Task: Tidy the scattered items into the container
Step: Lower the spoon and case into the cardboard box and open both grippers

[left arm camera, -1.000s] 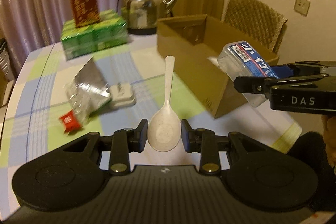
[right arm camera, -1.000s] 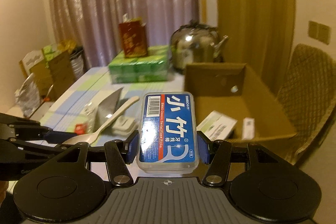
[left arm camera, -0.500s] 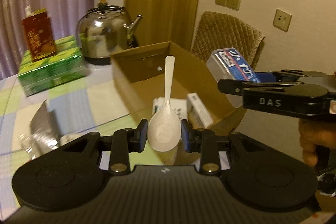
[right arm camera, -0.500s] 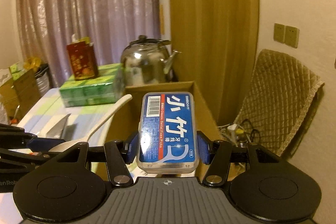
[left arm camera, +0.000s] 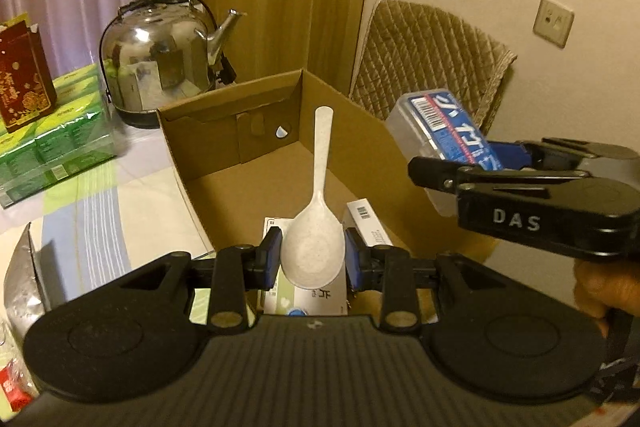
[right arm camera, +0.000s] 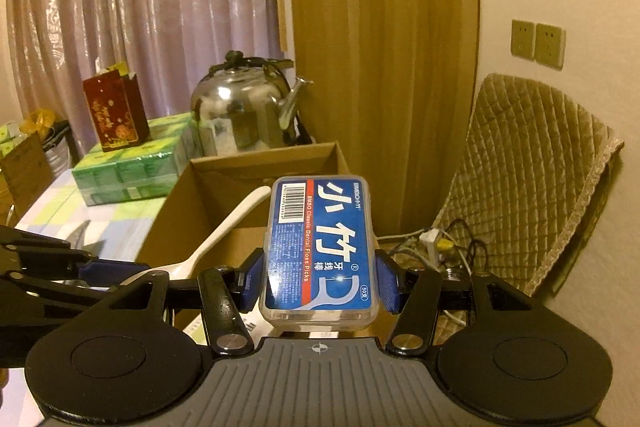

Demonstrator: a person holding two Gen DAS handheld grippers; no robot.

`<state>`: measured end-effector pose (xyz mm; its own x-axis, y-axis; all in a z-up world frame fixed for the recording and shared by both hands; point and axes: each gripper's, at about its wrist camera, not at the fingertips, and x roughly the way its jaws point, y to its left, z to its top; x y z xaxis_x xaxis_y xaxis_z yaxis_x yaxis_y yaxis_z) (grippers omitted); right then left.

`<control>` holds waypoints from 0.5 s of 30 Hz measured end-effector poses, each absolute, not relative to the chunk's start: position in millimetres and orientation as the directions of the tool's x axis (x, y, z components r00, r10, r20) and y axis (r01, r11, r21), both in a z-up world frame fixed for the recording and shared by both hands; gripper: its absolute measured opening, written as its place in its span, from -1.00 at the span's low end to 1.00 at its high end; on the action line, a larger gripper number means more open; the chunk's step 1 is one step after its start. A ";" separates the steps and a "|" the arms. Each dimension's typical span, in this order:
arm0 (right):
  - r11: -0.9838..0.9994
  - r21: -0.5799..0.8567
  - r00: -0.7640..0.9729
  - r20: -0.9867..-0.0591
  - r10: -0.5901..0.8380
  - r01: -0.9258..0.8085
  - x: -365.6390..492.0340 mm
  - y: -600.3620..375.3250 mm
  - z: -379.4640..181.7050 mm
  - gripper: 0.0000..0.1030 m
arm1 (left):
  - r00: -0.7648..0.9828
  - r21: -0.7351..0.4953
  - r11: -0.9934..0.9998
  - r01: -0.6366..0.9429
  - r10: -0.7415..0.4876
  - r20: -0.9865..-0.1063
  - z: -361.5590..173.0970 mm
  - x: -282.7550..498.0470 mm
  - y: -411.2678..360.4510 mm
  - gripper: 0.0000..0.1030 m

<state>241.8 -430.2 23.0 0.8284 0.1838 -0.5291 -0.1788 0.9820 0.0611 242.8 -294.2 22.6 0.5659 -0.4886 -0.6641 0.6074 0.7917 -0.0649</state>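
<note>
- the left gripper (left arm camera: pixel 312 259) is clamped on the bowl of a white spoon (left arm camera: pixel 316 227); its blue pads press both sides of the bowl and the handle points away over the box.
- the right gripper (right arm camera: pixel 320 281) is closed on a clear floss pick case (right arm camera: pixel 320 247) with a blue label, squeezed by its long sides, barcode end pointing away.
- in the left wrist view the right gripper comes in from the right, with the case above the near right wall of the box, and part of a hand (left arm camera: pixel 604 287) shows under it.
- under the spoon sits the open cardboard box (left arm camera: pixel 224 147), on the table (left arm camera: pixel 92 195) with its striped green and blue cloth; two small white packets (left arm camera: pixel 366 223) lie on its floor.
- at the left edge a silver foil bag (left arm camera: pixel 20 287) lies on the cloth, with a small red wrapper (left arm camera: pixel 10 391) nearer.
- behind the box stands a steel kettle (left arm camera: pixel 160 55), and to its left a red carton (left arm camera: pixel 22 75) on a stack of green packs (left arm camera: pixel 56 139).
- beyond the table are a quilted chair back (right arm camera: pixel 532 179), curtains and wall sockets.
</note>
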 end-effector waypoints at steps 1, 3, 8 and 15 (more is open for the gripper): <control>0.982 0.061 0.827 -0.532 0.183 -0.179 243.4 -431.6 21.0 0.03 | 0.564 -0.058 0.791 0.609 -0.483 -0.670 19.5 246.1 -297.3 -0.46; 0.982 0.061 0.823 -0.538 0.183 -0.179 245.2 -433.1 17.2 0.03 | 0.557 -0.054 0.792 0.608 -0.474 -0.682 12.7 252.3 -303.1 -0.46; 0.982 0.066 0.815 -0.550 0.183 -0.176 249.6 -437.6 9.2 0.03 | 0.550 -0.026 0.791 0.612 -0.449 -0.704 -1.2 258.5 -316.5 -0.46; 0.981 0.070 0.814 -0.549 0.187 -0.178 251.8 -439.9 7.4 0.03 | 0.536 -0.017 0.792 0.610 -0.428 -0.728 -16.1 263.8 -322.4 -0.46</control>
<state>251.8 -439.9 7.4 0.8145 0.1873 -0.5491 -0.1782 0.9815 0.0703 263.8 -322.4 -16.1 0.5356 -0.4281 -0.7279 0.6097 0.7924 -0.0174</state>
